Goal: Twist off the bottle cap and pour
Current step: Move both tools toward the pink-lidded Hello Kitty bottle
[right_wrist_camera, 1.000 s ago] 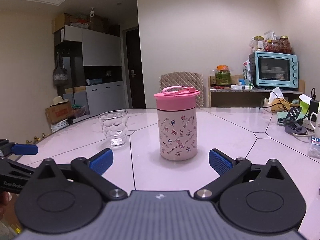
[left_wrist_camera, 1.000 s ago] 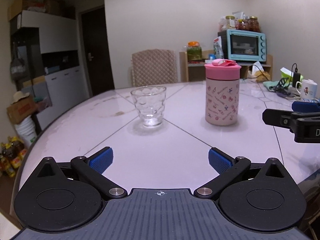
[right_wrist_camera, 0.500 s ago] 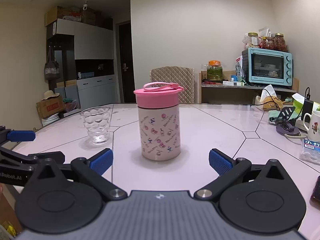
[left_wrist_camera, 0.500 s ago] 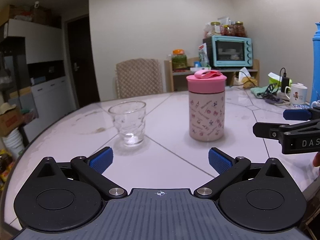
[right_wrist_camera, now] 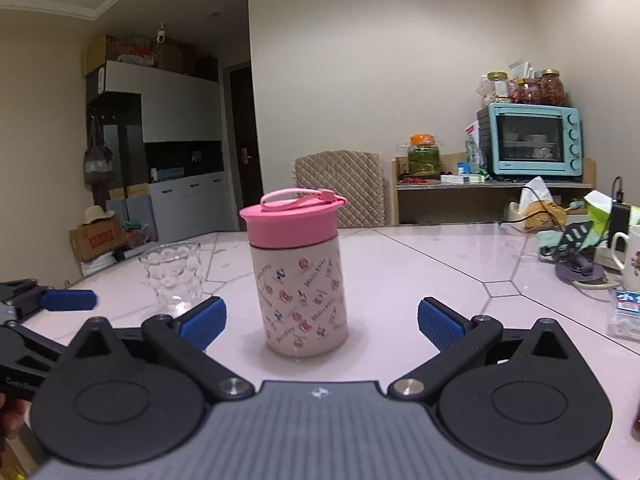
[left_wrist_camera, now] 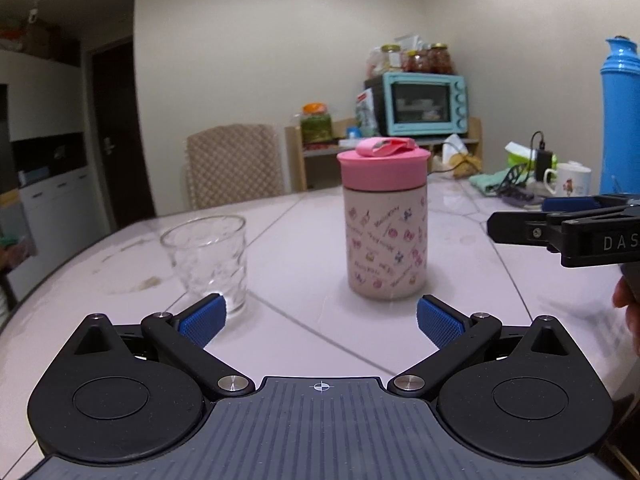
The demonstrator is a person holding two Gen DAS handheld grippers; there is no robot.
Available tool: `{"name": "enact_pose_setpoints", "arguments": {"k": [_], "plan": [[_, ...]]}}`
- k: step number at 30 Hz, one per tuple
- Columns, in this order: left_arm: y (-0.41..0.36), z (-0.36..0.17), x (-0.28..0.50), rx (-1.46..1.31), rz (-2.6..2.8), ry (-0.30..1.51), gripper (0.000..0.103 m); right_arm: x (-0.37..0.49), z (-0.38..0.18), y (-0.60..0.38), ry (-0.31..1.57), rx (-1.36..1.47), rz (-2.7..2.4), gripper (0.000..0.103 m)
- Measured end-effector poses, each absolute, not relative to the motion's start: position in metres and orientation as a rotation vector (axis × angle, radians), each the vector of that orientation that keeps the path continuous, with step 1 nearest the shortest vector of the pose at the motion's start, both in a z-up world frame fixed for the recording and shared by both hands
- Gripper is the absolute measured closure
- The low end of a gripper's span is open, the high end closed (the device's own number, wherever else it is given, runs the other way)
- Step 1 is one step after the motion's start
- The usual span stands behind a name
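At twelve o'clock from your left tool (left_wrist_camera: 321, 320), just past its blue pads, the bottle (left_wrist_camera: 386, 236) stands upright on the pale tiled desk (left_wrist_camera: 500, 276). It is a short, stout cylinder with a cream body printed all over with small cartoon figures and lettering, and a broad pink cap (left_wrist_camera: 383, 169) seated fully on top with a pink strap folded flat across it. Your left tool is spread wide and holds nothing; the bottle sits a little toward its right pad. At eleven o'clock the clear dimpled glass (left_wrist_camera: 206, 262) stands upright, apart from the bottle, its base just behind the left pad. At three o'clock your right tool (left_wrist_camera: 560, 224) reaches in from the frame edge, clear of the bottle. A blue flask (left_wrist_camera: 620, 120) stands at two o'clock, a white mug (left_wrist_camera: 570, 178) beside it, and a teal oven (left_wrist_camera: 424, 100) sits on a shelf at one o'clock.

From the right wrist view, your right tool (right_wrist_camera: 321, 320) is likewise wide open and empty. The bottle (right_wrist_camera: 300, 296) stands at twelve o'clock, between the pads but beyond them, nearer the left pad and touching neither. Its pink cap (right_wrist_camera: 290, 224) is on, the strap loop (right_wrist_camera: 296, 200) lying over it. The glass (right_wrist_camera: 174, 274) is at eleven o'clock, well apart from the bottle. Your left tool (right_wrist_camera: 48, 304) shows at nine o'clock, one blue pad visible. The teal oven (right_wrist_camera: 532, 140) is at one o'clock.
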State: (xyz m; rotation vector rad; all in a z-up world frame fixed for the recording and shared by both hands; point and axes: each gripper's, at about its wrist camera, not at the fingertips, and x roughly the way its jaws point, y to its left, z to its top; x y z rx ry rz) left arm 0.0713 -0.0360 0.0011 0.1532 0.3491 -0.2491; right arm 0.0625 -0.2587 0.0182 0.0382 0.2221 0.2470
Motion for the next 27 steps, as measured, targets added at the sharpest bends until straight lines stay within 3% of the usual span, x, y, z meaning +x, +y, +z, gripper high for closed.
{"name": "enact_pose_setpoints", "arguments": {"k": [7, 27], "plan": [[-0.031, 0.000, 0.099, 0.132, -0.307, 0.383, 0.000, 0.100, 0.026, -0.272, 0.261, 0.035, 0.253, 0.000], [-0.067, -0.008, 0.110, 0.137, -0.399, 0.350, 0.000, 0.083, 0.036, -0.256, 0.343, 0.012, 0.289, 0.000]]}}
